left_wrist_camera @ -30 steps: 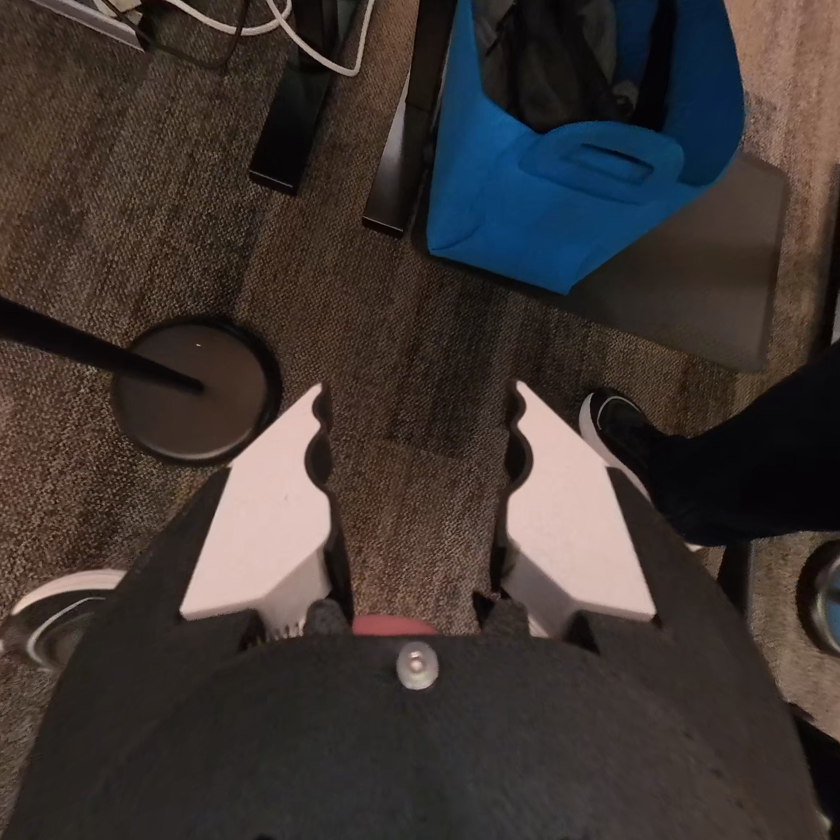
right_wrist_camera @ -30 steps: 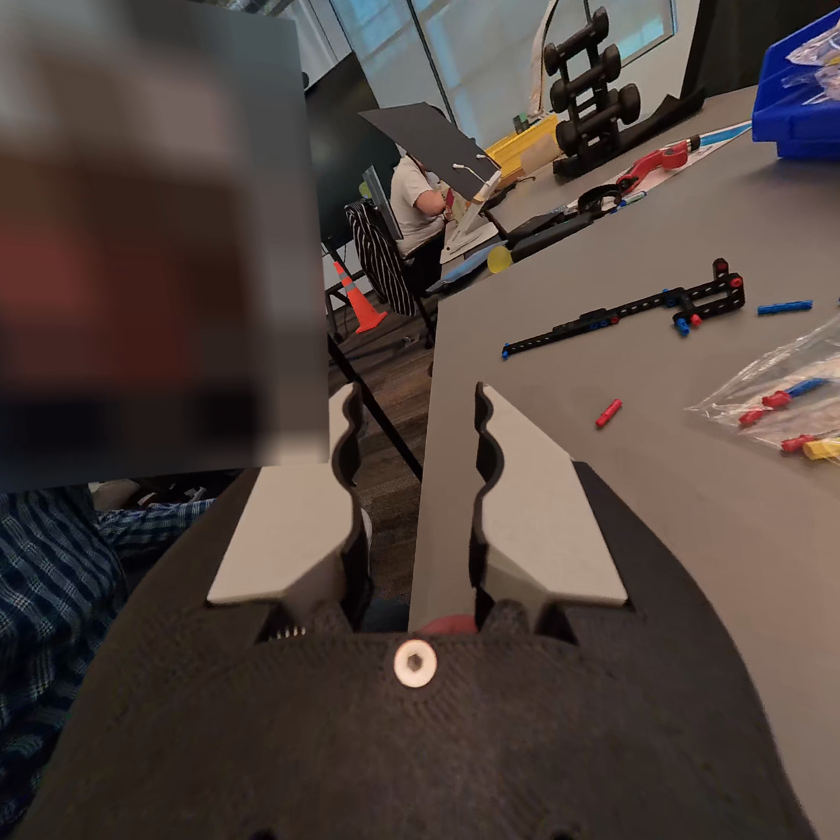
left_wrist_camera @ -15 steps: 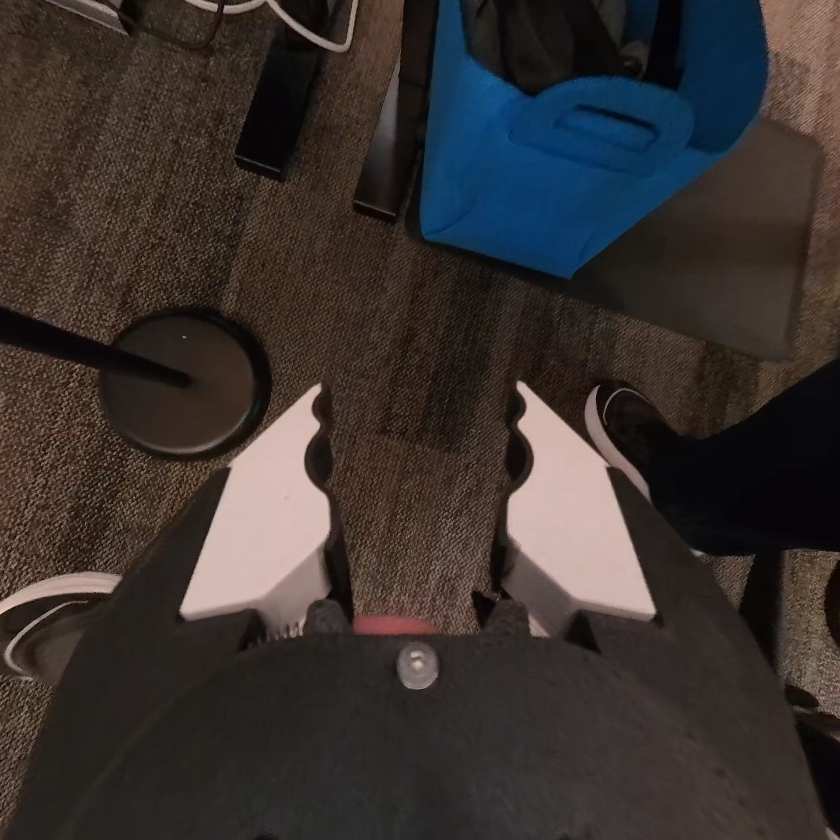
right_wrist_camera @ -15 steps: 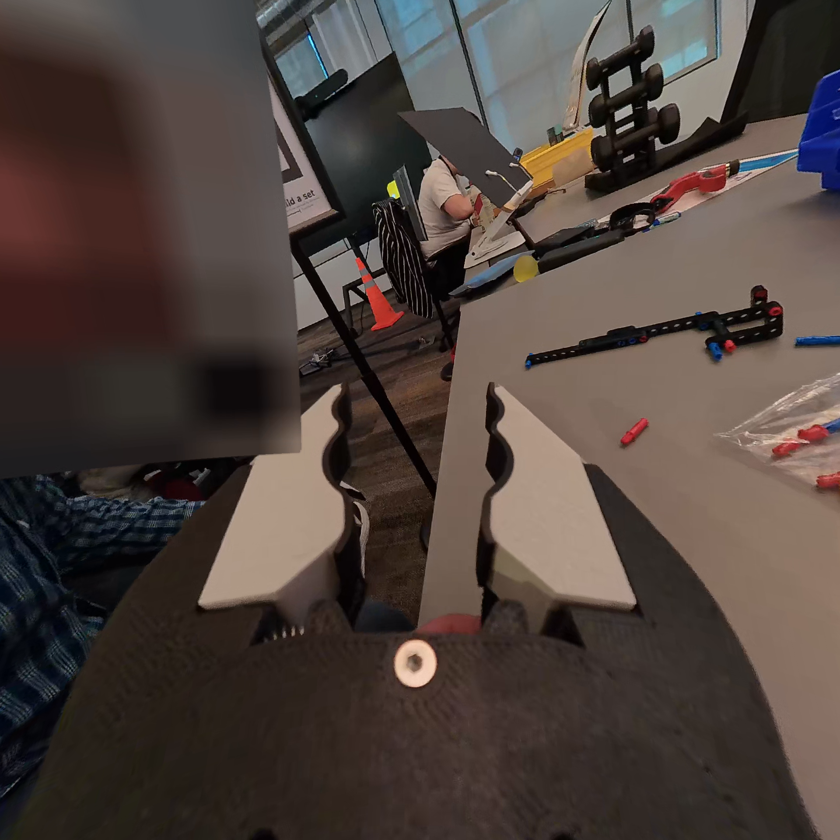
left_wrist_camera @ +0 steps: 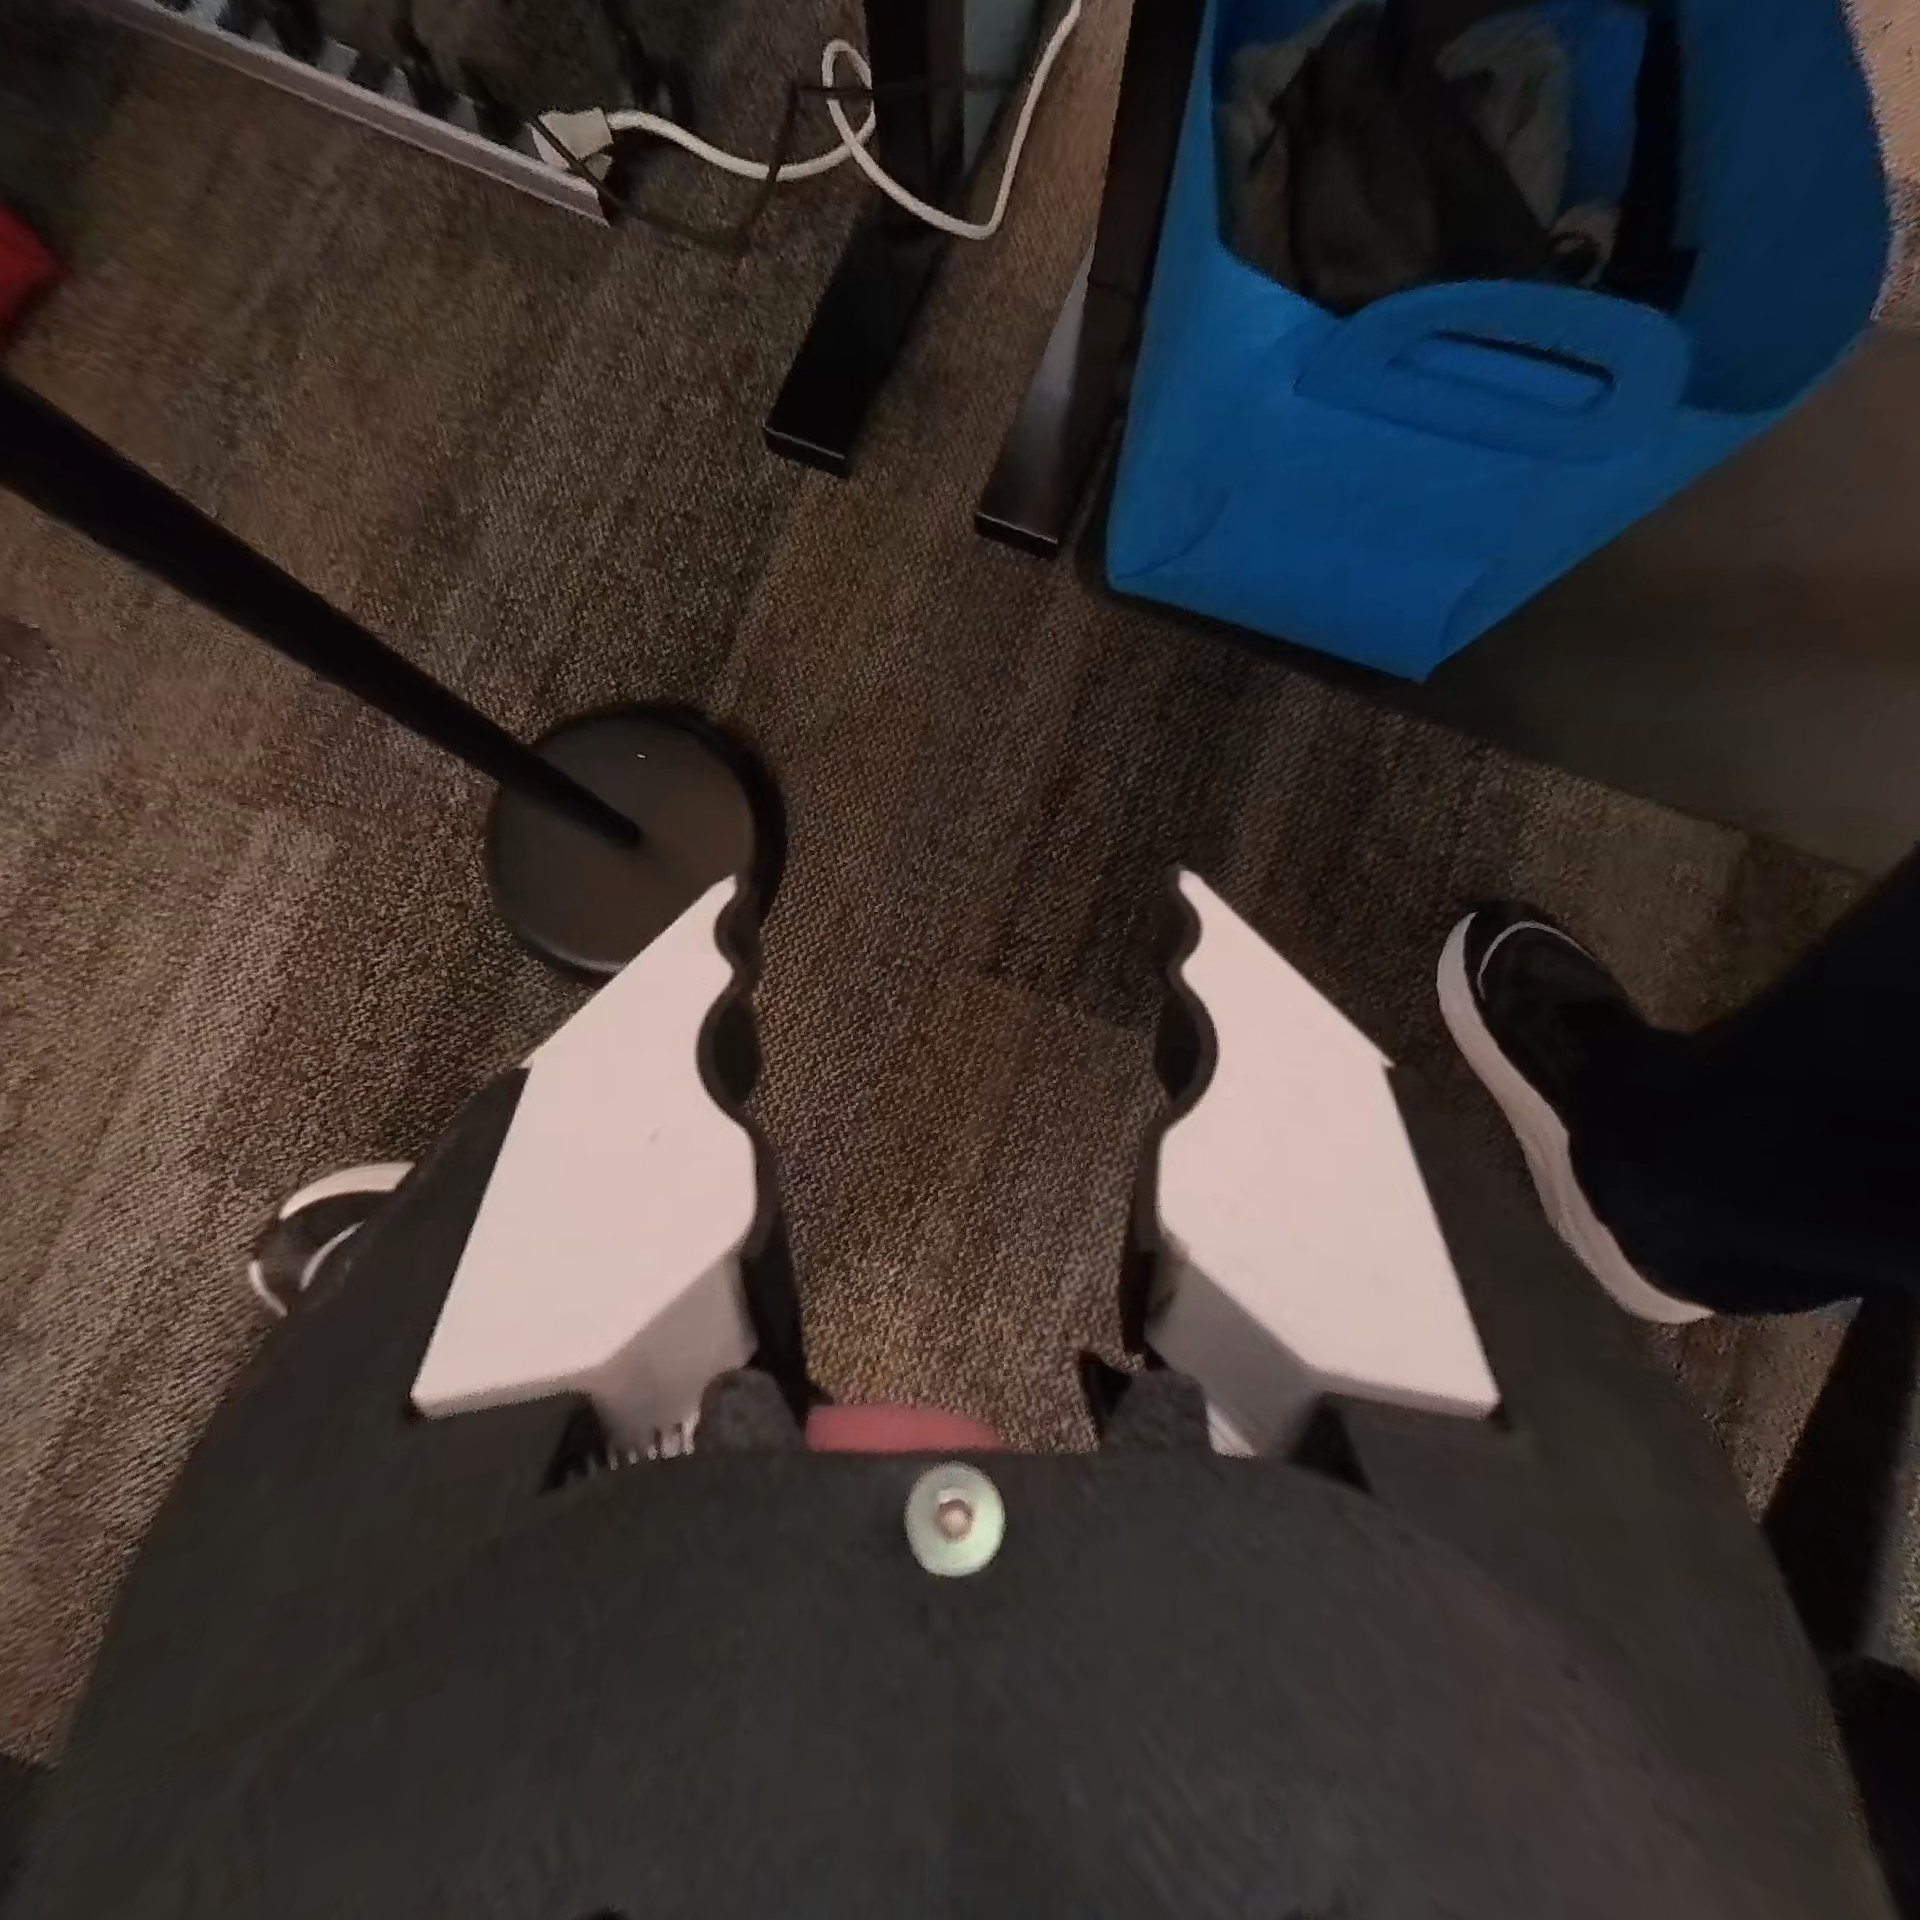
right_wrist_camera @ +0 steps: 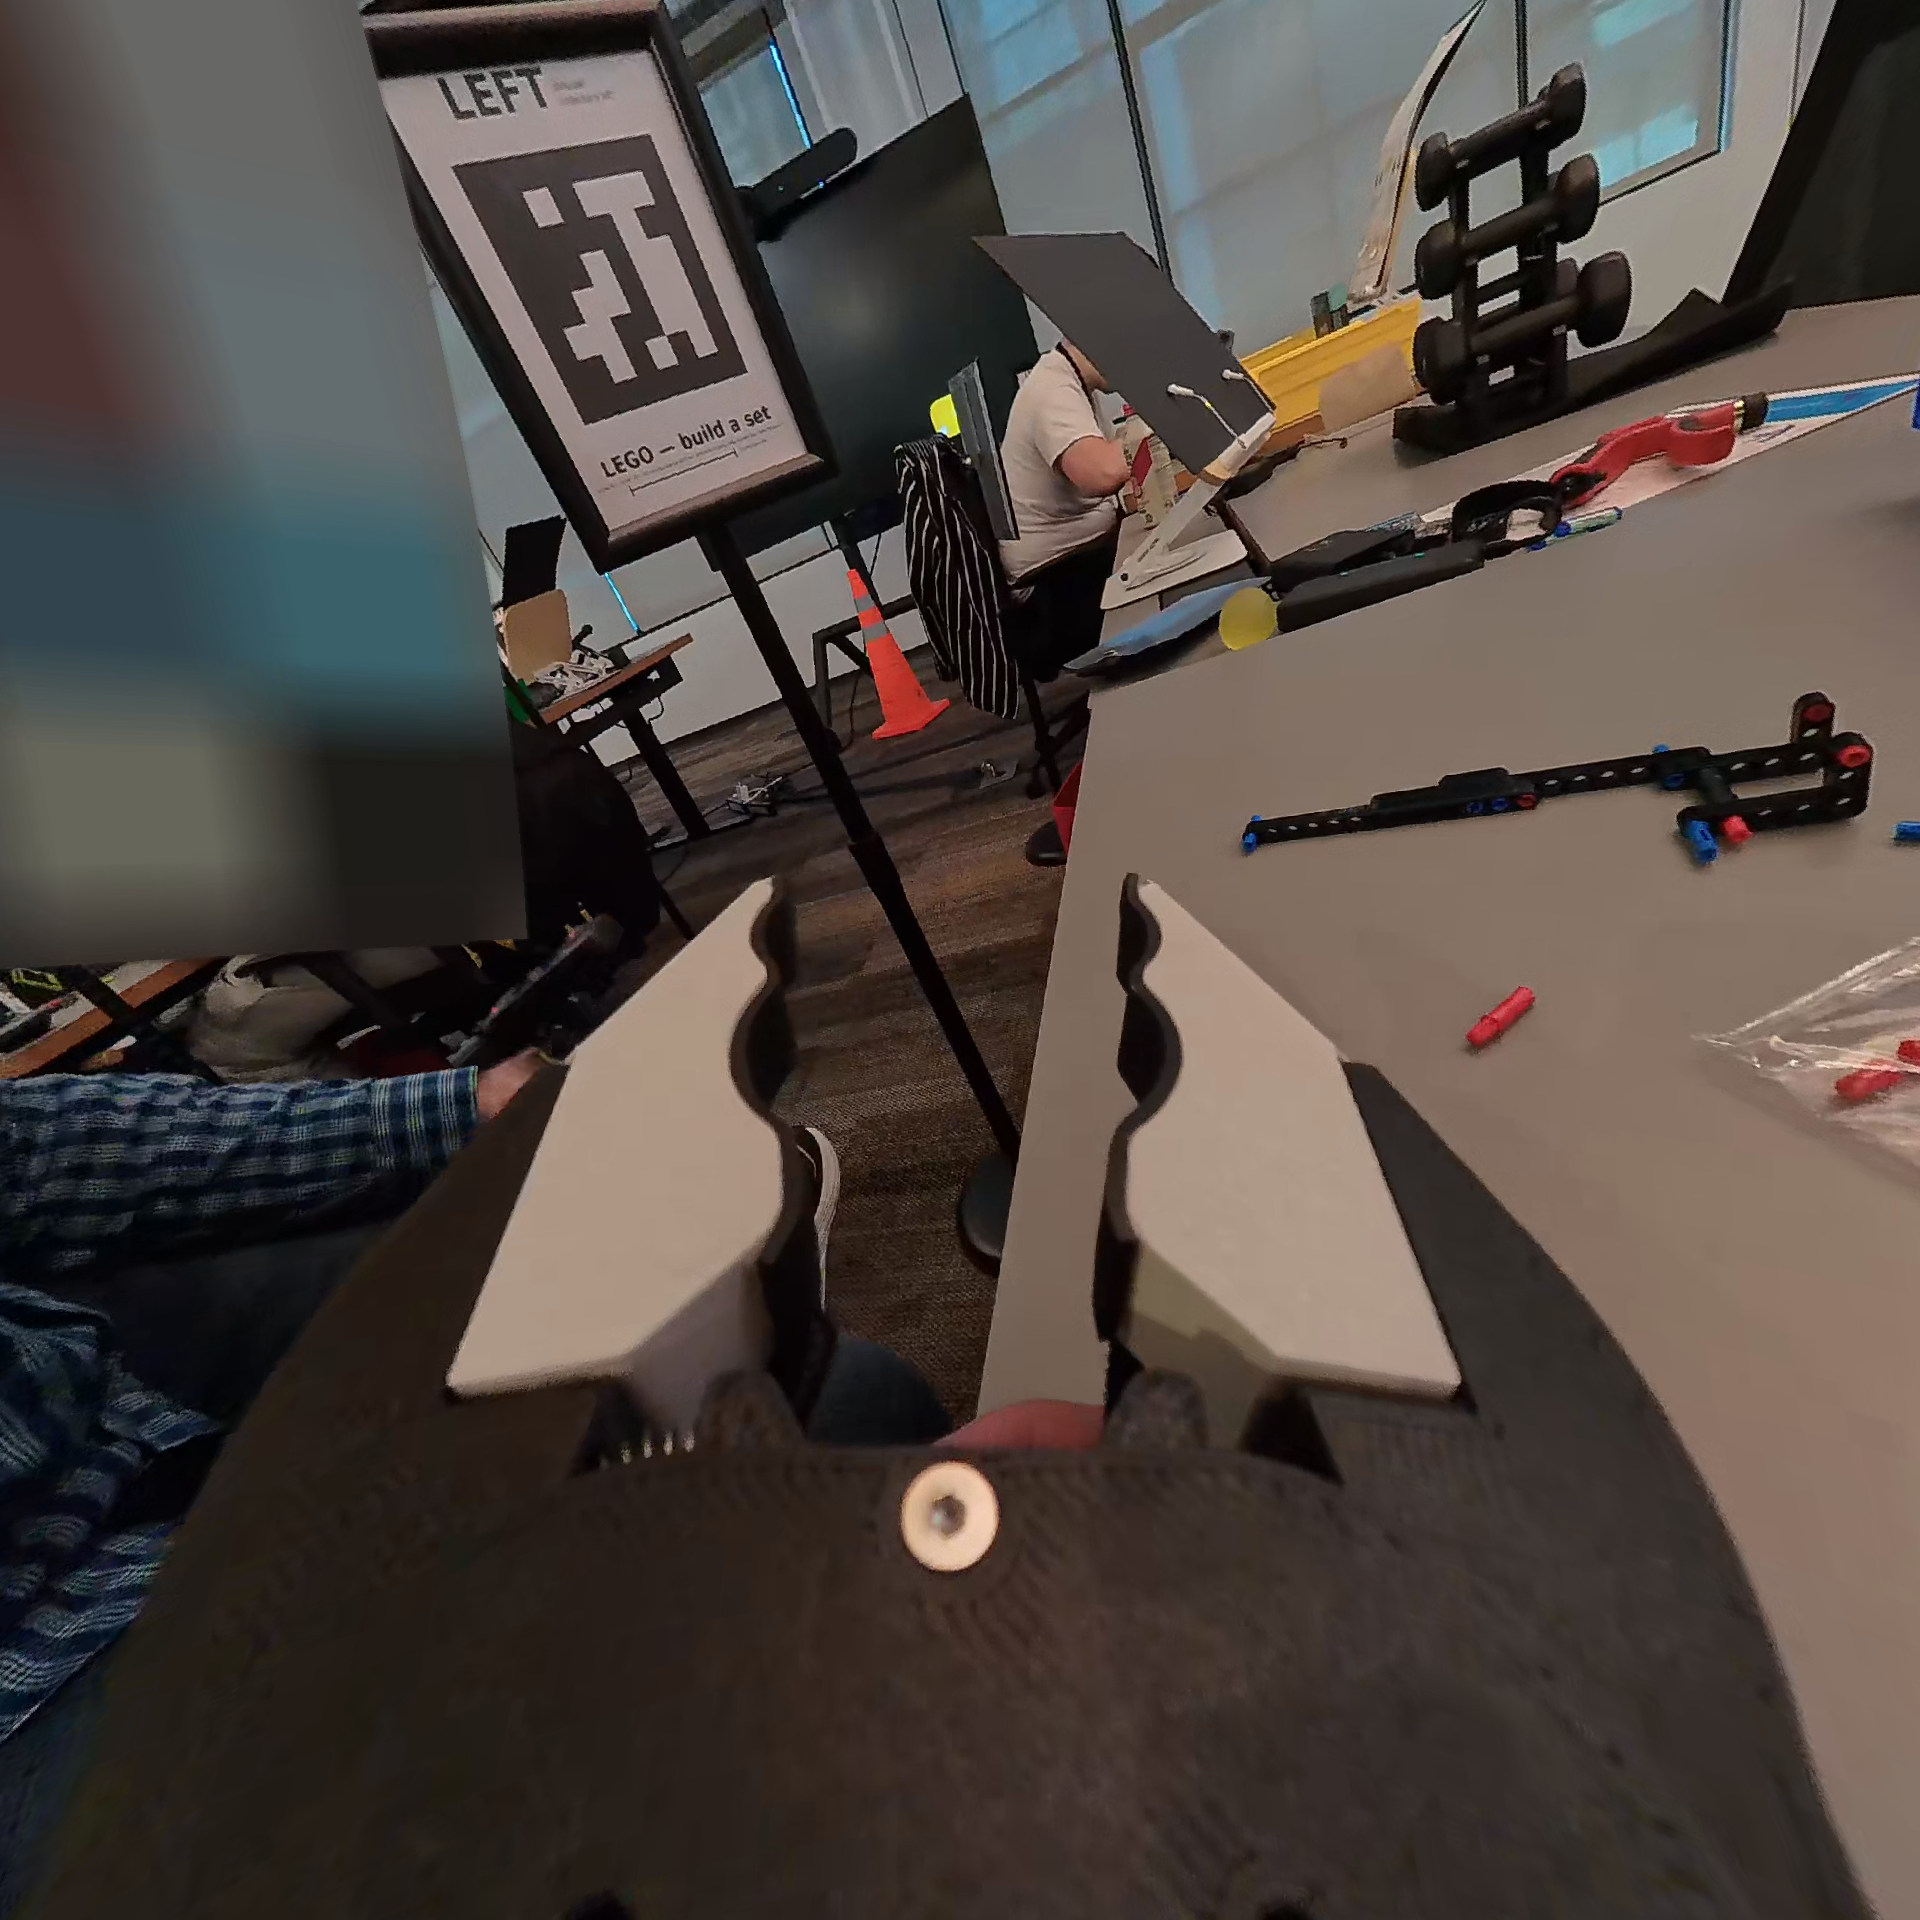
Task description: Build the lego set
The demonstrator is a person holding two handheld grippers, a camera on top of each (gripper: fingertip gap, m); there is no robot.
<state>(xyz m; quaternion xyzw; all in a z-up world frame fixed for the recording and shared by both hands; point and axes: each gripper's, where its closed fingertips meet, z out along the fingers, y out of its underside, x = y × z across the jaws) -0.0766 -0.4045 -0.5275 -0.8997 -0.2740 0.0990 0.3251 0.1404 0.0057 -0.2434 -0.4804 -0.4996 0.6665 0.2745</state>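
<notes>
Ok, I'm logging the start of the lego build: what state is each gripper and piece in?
left gripper: open, empty, over carpet
right gripper: open, empty, at the table edge
black beam assembly: partly built, lying flat
red pin: loose on the table
plastic bag: lying flat, pieces inside

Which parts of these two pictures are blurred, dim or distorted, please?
Left wrist view: dim warm light, carpet sharp, the blue bag bowed by the wide lens. Right wrist view: brighter window light, a mosaic patch upper left, grey table edge slanted, red pin sharp.
</notes>
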